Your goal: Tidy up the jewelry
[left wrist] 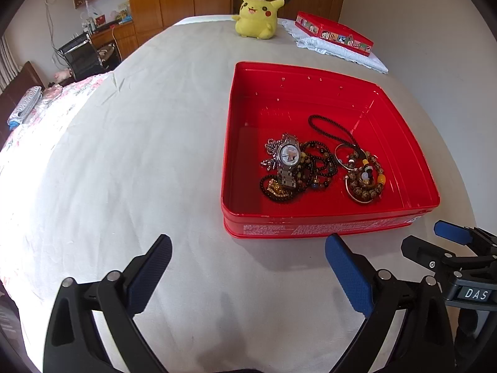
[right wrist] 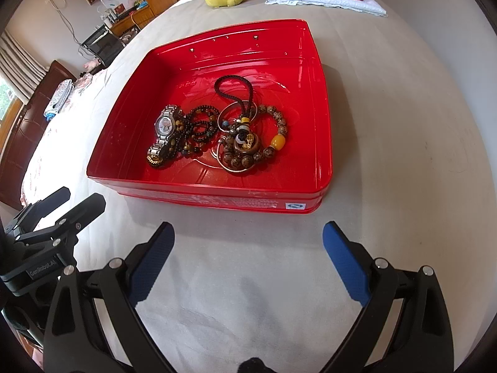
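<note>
On a sheet-covered bed [right wrist: 388,155], an open red tin [right wrist: 313,99] gathers a watch [right wrist: 163,126] and beaded bracelets [right wrist: 264,143] toward its near edge, within reach of the left gripper [left wrist: 248,275] and right gripper [right wrist: 248,267], both spread wide and empty.
</note>
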Tool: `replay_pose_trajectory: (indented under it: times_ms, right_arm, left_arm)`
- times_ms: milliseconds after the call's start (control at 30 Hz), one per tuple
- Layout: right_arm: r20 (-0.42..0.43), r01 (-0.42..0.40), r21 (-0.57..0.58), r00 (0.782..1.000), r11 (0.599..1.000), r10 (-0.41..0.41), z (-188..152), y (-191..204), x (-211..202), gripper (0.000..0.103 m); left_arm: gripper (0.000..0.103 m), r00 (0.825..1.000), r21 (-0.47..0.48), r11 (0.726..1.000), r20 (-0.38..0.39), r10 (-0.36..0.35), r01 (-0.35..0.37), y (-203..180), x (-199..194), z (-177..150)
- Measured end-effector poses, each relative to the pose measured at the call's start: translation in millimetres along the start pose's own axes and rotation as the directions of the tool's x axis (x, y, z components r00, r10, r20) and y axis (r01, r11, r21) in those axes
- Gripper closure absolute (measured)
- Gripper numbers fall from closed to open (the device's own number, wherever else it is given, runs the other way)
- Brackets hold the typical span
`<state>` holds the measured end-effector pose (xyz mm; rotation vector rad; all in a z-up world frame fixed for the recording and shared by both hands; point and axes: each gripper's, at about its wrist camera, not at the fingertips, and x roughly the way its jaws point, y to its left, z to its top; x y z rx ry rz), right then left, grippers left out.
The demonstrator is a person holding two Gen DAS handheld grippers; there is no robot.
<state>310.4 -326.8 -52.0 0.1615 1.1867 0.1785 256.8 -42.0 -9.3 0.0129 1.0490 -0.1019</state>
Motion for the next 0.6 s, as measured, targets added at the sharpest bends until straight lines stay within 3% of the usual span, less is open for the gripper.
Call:
replay_pose_trajectory:
  times_ms: [600]
  right_arm:
    - [0.001,0.009,-0.018,1.0,1.0,-0.009,0.2,3.0,-0.6,0.008]
  left_arm:
    - [0.004,1.0,0.014,1.0,0.014,-0.002,0.002,-2.6,-3.2,-0.1]
